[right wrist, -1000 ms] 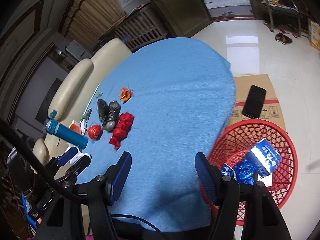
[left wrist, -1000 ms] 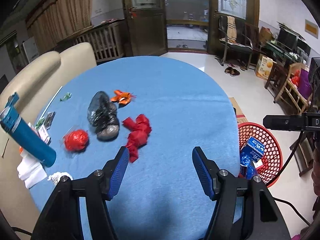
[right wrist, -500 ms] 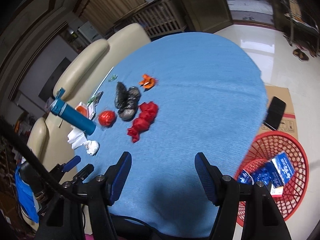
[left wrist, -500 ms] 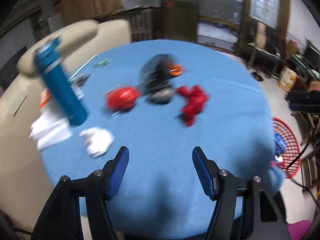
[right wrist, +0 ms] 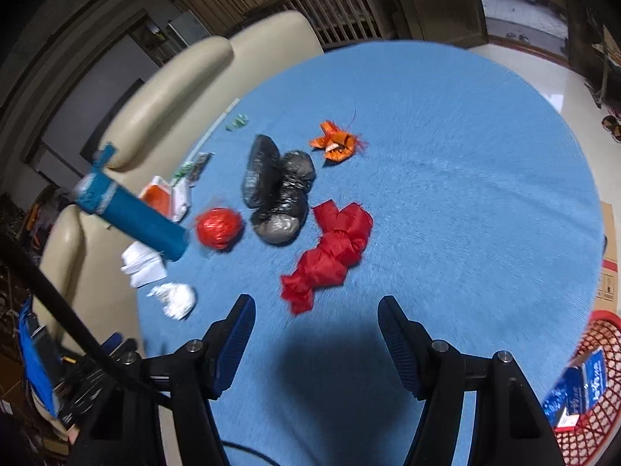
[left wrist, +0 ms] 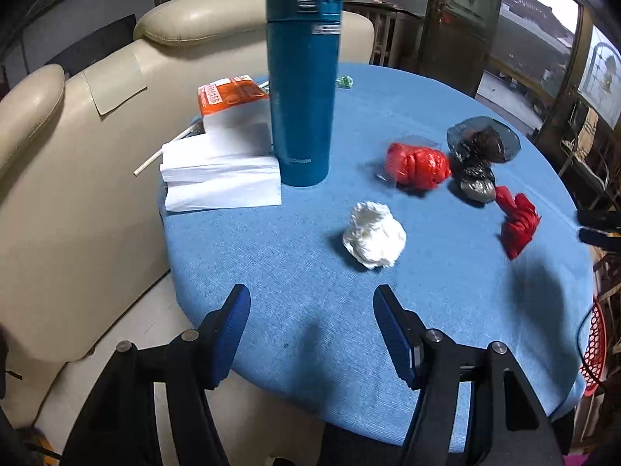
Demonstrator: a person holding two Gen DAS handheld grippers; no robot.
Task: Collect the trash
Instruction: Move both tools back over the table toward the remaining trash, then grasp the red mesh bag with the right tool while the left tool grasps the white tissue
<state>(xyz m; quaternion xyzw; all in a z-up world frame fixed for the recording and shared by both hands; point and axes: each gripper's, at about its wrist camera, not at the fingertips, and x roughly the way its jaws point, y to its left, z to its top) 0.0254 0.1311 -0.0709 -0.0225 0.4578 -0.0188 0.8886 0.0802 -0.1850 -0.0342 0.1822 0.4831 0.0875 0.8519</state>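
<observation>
Left gripper [left wrist: 311, 303] held with blue jaws wide apart and nothing between them, low over the near edge of the blue table [left wrist: 446, 89], a crumpled white tissue [left wrist: 373, 234] just ahead, near the upright teal flask [left wrist: 302, 85]. Right gripper [right wrist: 316, 316] likewise spread and empty above the table, facing a crumpled red bag [right wrist: 330, 256]. Beyond the flask, a red ball of wrapper [left wrist: 417, 165] and a black bag [left wrist: 475, 155] touching it; red basket [right wrist: 597, 384] down beside the table.
</observation>
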